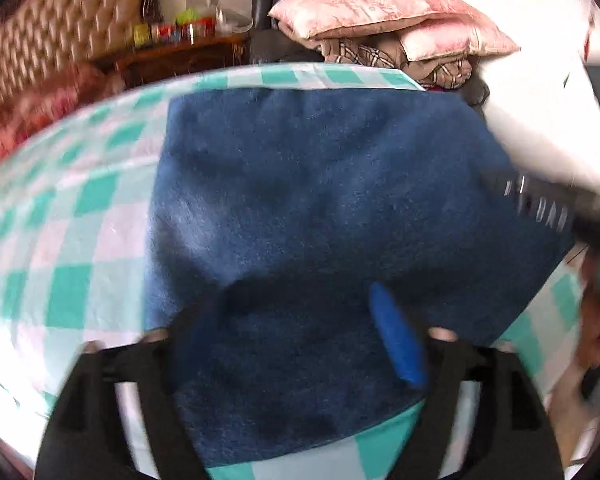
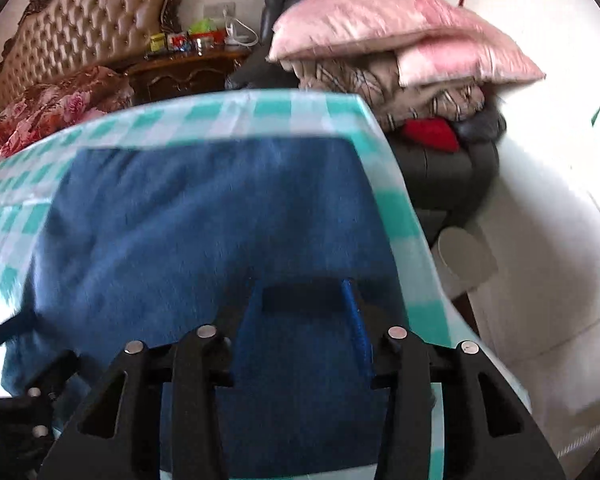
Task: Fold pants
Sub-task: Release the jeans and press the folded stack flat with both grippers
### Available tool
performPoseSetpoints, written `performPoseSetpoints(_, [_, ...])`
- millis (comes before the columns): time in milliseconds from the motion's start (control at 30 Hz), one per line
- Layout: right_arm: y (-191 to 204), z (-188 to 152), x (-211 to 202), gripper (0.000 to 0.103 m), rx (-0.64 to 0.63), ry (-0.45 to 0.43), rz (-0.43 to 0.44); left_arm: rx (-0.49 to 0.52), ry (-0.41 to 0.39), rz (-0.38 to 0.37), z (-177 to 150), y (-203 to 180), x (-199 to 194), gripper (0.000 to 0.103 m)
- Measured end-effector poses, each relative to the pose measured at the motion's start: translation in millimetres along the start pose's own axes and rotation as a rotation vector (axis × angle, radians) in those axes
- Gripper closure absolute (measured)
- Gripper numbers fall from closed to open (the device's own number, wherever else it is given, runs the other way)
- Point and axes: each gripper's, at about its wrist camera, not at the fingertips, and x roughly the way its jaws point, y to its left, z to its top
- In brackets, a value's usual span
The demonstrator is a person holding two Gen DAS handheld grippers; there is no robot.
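Pants (image 1: 340, 184) of thick dark blue fleece lie flat on a surface (image 1: 60, 240) covered with a green and white checked cloth, already gathered into a broad, roughly rectangular stack with no separate legs or waistband visible. Seen from the left wrist, the left gripper (image 1: 300, 344) hovers over the near edge of the fabric with its two fingers spread wide apart and nothing pinched between them; a bright blue pad shows on the inner face of one finger. Seen from the right wrist, the right gripper (image 2: 300, 320) is likewise spread open above the near right part of the pants (image 2: 188, 232), close to the right edge of the surface (image 2: 388, 208), holding nothing. Both pictures are smeared by motion blur. Judging from the compact shape, at least one fold appears done, and what may remain is a final fold or smoothing, though the layering cannot be made out clearly. Behind the surface stand pink pillows (image 2: 380, 28) piled on a dark chair, a tufted headboard (image 2: 84, 28) and a wooden nightstand (image 2: 188, 70).
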Motion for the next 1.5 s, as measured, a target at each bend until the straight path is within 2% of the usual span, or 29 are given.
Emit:
performPoseSetpoints(33, [-0.8, -3.0, 1.8, 0.06, 0.004, 0.0, 0.001, 0.003, 0.017, -0.003, 0.6, -1.3, 2.7, 0.005])
performPoseSetpoints(133, [-0.6, -9.3, 1.0, 0.059, 0.002, -0.013, -0.008, 0.063, 0.01, 0.08, -2.3, -13.7, 1.9, 0.002])
performPoseSetpoints(200, [-1.8, -11.2, 1.7, 0.059, 0.008, -0.016, -0.006, 0.049, 0.002, 0.067, -2.9, -14.5, -2.8, 0.002])
performPoseSetpoints(233, [-1.8, -12.1, 1.8, 0.059, 0.007, -0.018, -0.007, 0.049, -0.01, 0.049, -2.3, -14.6, -6.8, 0.002])
performPoseSetpoints(300, [-0.7, -13.9, 1.5, 0.059, -0.002, -0.024, -0.015, 0.058, -0.05, 0.06, 0.6, -15.9, -15.3, 0.002])
performPoseSetpoints(400, [-1.1, -13.8, 1.3, 0.059, 0.001, -0.025, -0.013, 0.082, -0.102, 0.152, 11.5, -16.7, -17.9, 0.002])
performPoseSetpoints(433, [-1.3, -13.9, 1.4, 0.059, 0.002, -0.025, -0.012, 0.081, -0.114, 0.161, 14.3, -15.6, -19.7, 0.002])
performPoseSetpoints(500, [-1.3, -13.7, 1.5, 0.059, 0.001, -0.026, -0.013, 0.074, -0.125, 0.112, 17.5, -11.9, -23.2, 0.002])
performPoseSetpoints(567, [-1.7, -13.4, 1.8, 0.059, 0.001, -0.025, -0.013, 0.067, -0.096, 0.081, 21.1, -10.1, -19.6, 0.002])
performPoseSetpoints(700, [-1.6, -13.8, 2.1, 0.059, -0.001, -0.023, -0.014, 0.031, 0.049, 0.064, 18.7, -3.2, 6.9, 0.003])
performPoseSetpoints(733, [-2.1, -13.6, 2.3, 0.059, -0.001, -0.023, -0.013, 0.016, 0.059, 0.05, 16.2, -0.5, 10.4, 0.003])
performPoseSetpoints(1033, [-2.6, -11.9, -2.5, 0.058, 0.02, 0.0, -0.02, 0.024, 0.056, 0.04, 17.3, 1.0, 16.1, 0.001])
performPoseSetpoints(1100, [-1.1, -15.7, -11.3, 0.057, 0.022, 0.005, -0.036, 0.021, 0.056, 0.033, 17.4, 1.5, 16.9, 0.001])
performPoseSetpoints(1200, [-0.7, -24.2, -25.8, 0.049, 0.017, -0.006, -0.06, 0.021, 0.056, 0.028, 16.3, 3.9, 17.3, 0.001])
performPoseSetpoints(1500, [-4.3, -43.6, -38.4, 0.047, 0.015, 0.028, -0.103, -0.01, 0.074, 0.023, 20.2, 6.8, 18.7, 0.001])
